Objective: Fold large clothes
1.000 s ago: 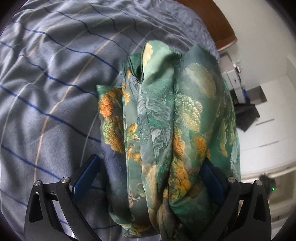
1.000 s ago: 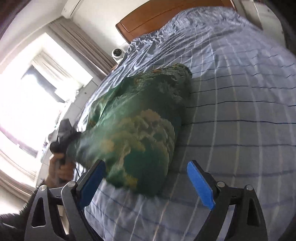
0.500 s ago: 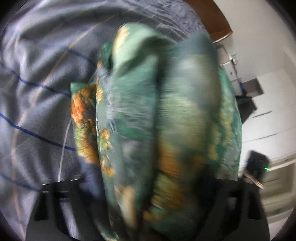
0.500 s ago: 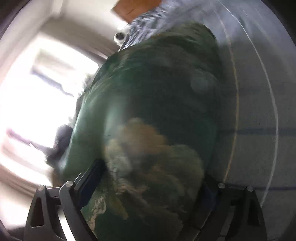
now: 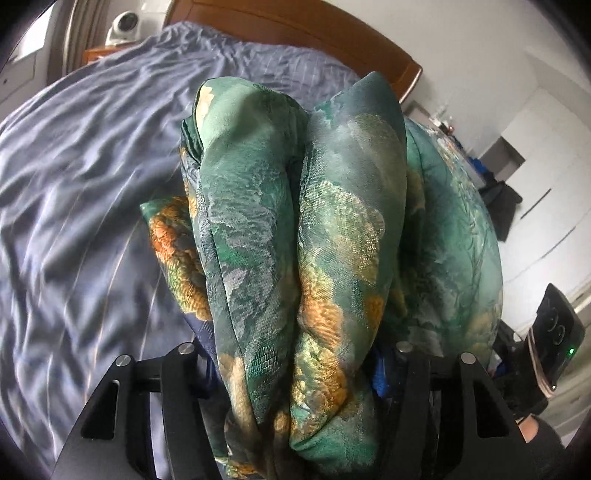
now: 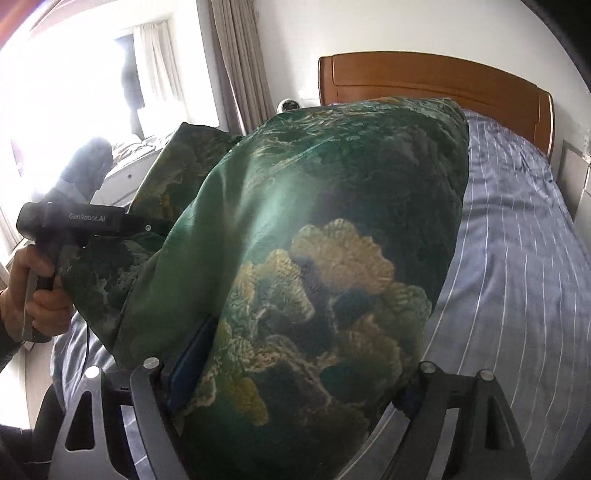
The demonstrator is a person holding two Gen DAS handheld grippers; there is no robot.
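Observation:
A folded green garment (image 5: 314,229) with orange and gold floral print fills both views. My left gripper (image 5: 295,373) is shut on its thick folded end, and the cloth covers the blue pads. My right gripper (image 6: 291,384) is shut on the other end of the garment (image 6: 332,240), one blue pad (image 6: 192,362) showing at the left. The bundle is held up above the bed (image 5: 81,206). The left gripper's body and the hand holding it show in the right wrist view (image 6: 70,221). The right gripper's body shows at the left wrist view's right edge (image 5: 554,339).
The bed has a blue-grey striped cover (image 6: 517,258) and a wooden headboard (image 6: 436,85). A window with curtains (image 6: 236,66) is at the left. A small white camera (image 5: 125,24) stands by the headboard. White cabinets (image 5: 546,206) stand on the right.
Both grippers closed on the folded garment and lifted it off the bed. The views swung up toward the headboard and wall.

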